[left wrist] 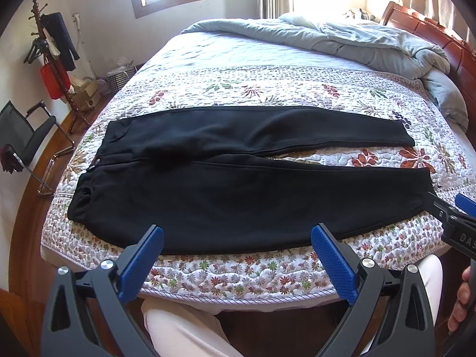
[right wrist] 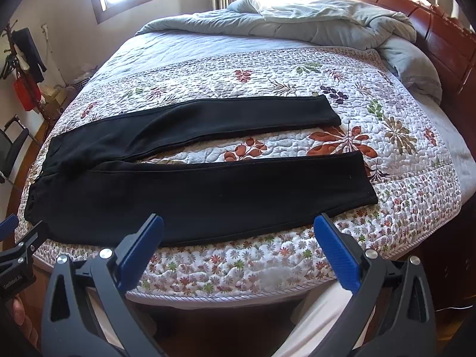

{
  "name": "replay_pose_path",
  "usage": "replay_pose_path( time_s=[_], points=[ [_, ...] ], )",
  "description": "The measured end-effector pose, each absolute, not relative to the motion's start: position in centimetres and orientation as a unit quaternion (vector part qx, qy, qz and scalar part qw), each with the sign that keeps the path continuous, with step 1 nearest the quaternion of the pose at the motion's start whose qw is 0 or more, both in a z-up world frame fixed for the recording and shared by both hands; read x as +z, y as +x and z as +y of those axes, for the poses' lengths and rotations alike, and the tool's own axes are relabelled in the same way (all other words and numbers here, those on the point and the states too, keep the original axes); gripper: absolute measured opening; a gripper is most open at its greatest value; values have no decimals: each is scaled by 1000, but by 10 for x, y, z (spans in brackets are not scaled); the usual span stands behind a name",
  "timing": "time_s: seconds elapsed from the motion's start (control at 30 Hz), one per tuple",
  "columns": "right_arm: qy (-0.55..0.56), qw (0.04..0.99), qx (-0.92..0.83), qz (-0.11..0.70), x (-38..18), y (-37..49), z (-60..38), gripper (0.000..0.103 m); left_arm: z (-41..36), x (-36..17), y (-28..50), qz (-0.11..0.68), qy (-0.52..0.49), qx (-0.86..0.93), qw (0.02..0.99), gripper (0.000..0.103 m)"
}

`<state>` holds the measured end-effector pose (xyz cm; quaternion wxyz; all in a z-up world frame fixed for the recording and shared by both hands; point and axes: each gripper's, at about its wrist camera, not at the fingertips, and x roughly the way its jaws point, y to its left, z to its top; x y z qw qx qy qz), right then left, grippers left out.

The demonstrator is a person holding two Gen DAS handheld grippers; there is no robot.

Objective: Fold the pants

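Note:
Black pants [left wrist: 238, 184] [right wrist: 193, 190] lie flat across the near part of the bed, waistband to the left, both legs running right and spread slightly apart. My left gripper [left wrist: 238, 236] hovers open over the near edge of the closer leg, nothing between its blue pads [left wrist: 142, 258]. My right gripper [right wrist: 238, 226] is open too, just short of the same leg's near edge, further toward the cuff. In the left wrist view the right gripper's fingers [left wrist: 464, 205] show at the far right, close to the cuff.
A floral quilt [left wrist: 267, 95] covers the bed. A crumpled grey duvet [left wrist: 372, 41] lies at the far end by the red wooden headboard [right wrist: 440, 41]. A chair [left wrist: 26, 136] and a coat rack [left wrist: 53, 56] stand left of the bed. A person's light trousers [left wrist: 184, 333] show below.

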<state>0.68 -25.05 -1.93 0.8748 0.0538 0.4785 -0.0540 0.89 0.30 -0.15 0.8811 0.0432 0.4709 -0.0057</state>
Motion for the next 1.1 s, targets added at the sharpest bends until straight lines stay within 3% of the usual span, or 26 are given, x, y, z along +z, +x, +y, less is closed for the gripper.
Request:
replay_pose_path(
  time_s=[1.1],
  points=[
    [65,873,-49,482,-30,12,-255,100,-1,2,15,466,47,-5,883,99]
  ],
)
